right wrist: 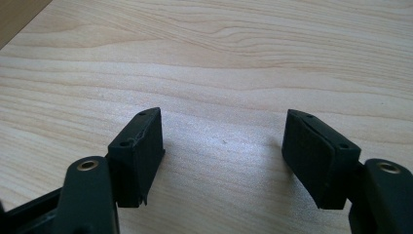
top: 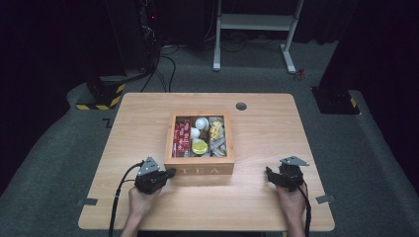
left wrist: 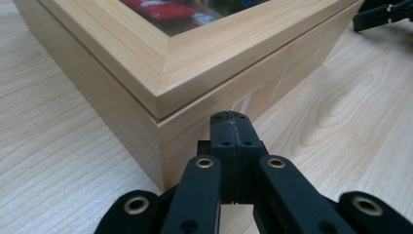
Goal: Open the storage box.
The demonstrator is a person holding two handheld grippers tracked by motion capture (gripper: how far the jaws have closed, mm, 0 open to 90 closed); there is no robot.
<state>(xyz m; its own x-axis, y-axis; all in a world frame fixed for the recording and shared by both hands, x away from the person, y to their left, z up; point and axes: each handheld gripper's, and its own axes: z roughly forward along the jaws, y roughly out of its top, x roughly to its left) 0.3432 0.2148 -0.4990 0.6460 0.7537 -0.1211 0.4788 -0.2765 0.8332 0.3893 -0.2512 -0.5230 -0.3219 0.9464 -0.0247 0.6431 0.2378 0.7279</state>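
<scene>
Dark surroundings frame a pale wooden table (top: 257, 207) standing on grey carpet, with a white metal stand (top: 254, 22) and black cables (top: 165, 66) on the floor beyond its far edge. Near the far edge of the tabletop is a small round grey cable port (top: 241, 106).

At the table's centre sits a light wooden box (top: 199, 169) with a framed window lid. Its near face carries the word "TEA" in pale capital letters. Through the lid, red packets (top: 182, 137) fill the left compartment, white and yellow round capsules (top: 200, 146) the middle, and yellow and grey sachets (top: 216, 136) the right. Any print on these is too small to read.

A person's two hands come in from the bottom edge, each holding a black gripper. The left gripper (top: 169, 173) lies just beside the box's near left corner; in the left gripper view its jaws are pressed together with nothing between them, tips close to the box's front face. The right gripper (top: 269, 175) rests well to the right of the box, its jaws spread wide over bare wood and holding nothing.
</scene>
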